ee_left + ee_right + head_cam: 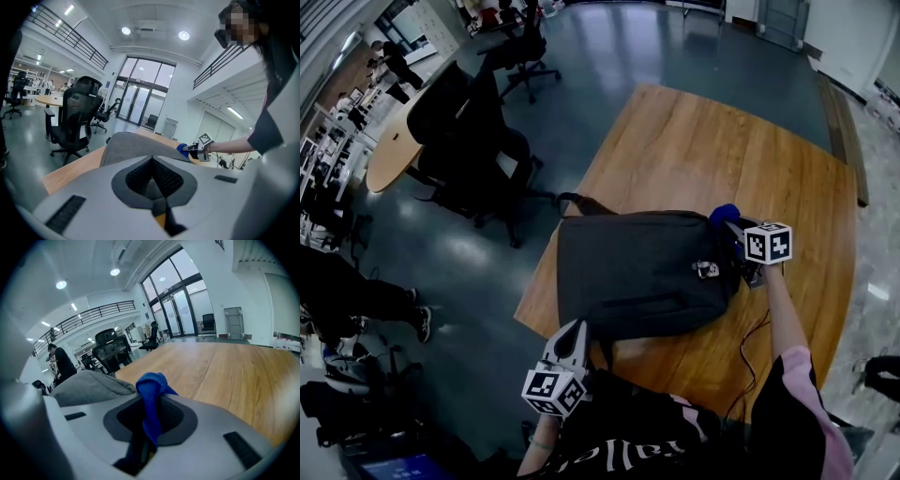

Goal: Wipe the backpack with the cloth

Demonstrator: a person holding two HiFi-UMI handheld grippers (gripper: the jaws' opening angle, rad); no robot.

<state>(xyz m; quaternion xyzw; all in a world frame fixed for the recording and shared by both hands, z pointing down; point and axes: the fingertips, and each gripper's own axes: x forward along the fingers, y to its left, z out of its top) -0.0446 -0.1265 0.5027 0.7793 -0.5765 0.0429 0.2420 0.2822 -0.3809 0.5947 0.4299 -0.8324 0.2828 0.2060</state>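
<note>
- The right gripper [733,234] pinches the blue cloth [725,214] beside the backpack [642,272], mid-table.
- The left gripper [574,333], its jaws pressed together on nothing, hangs over the table's [703,141] near edge.

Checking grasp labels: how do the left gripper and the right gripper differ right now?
The left gripper has its jaws together on nothing; the right gripper is clamped on the blue cloth. The left gripper sits at the near corner of the dark grey fabric backpack; the right gripper is at its far right side. Both are shut and close to the backpack.
</note>
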